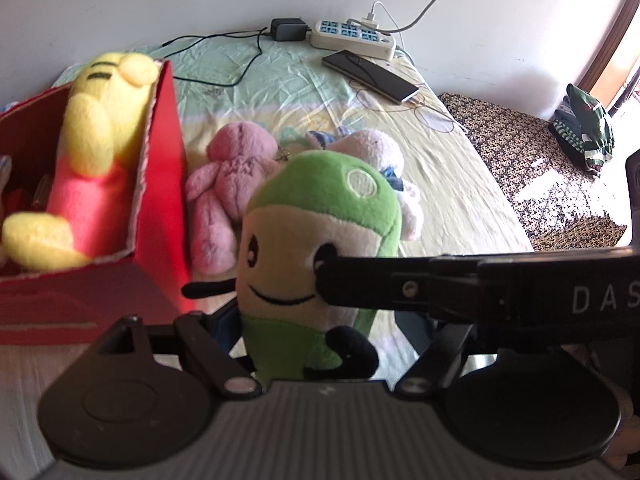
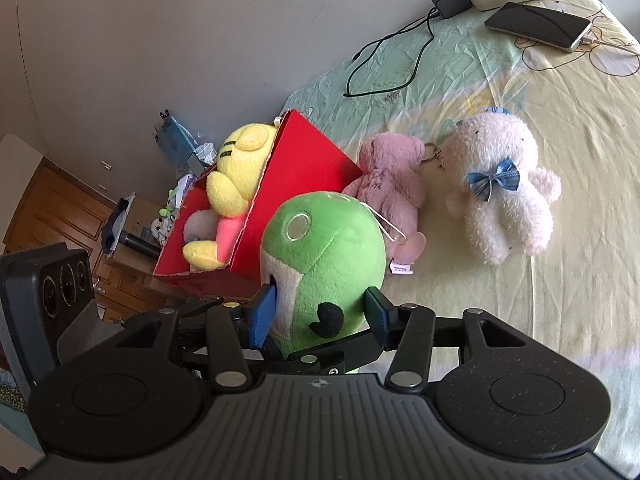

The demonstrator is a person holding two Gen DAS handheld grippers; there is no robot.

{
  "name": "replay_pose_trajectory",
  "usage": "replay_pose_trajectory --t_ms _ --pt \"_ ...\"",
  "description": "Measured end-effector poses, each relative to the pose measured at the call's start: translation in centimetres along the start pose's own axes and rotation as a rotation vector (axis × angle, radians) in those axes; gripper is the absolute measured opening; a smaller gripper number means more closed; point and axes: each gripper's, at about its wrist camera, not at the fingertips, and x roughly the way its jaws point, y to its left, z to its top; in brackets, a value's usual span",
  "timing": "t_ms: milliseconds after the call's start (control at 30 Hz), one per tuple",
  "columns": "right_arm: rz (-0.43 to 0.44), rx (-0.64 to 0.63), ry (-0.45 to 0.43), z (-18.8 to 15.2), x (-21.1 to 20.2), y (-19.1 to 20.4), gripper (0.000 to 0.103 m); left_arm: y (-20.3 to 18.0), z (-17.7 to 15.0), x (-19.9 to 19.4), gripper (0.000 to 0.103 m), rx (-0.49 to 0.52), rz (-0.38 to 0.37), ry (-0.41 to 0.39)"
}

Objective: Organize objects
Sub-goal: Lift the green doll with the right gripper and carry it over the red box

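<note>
Right claw [image 2: 320, 314] pinches the rounded, fuzzy green plush [image 2: 324, 252].

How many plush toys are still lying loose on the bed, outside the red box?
2: the pink bear right beside the red box, and the pale pink plush with a blue bow next to it. Others may be hidden.

place: a home bedroom | bed [image 1: 440, 184] with a wrinkled pale green and yellow sheet | plush toys [image 2: 500, 188] lying on the sheet | power strip [image 1: 352, 36], charger and phone [image 1: 370, 74] by the plain white wall | folded clothes [image 1: 584, 128] on a patterned cover | wooden door [image 2: 60, 216]
</note>
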Motion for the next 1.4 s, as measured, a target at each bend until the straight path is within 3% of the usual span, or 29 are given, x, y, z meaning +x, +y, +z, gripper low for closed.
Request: replay_pose_trajectory --t_ms 500,967,1233,1400 --pt "0.038 -0.073 0.15 -2.7 2.6 3.5 0.052 2.8 -4.7 -2.8 0.077 -0.076 0.044 0.023" --pt "0.152 -0.179 0.302 -3.4 8.5 9.3 0.052 9.1 -8.1 -7.2 0.077 -0.203 0.167 0.012" --pt "0.238 -0.213 0.335 -2.9 11.5 13.8 0.052 12.9 -8.3 -11.2 0.077 -0.222 0.245 -0.038" --pt "0.274 -0.252 0.302 -2.1 12.9 16.7 0.052 15.2 -7.4 -13.5 0.077 -0.201 0.281 -0.089"
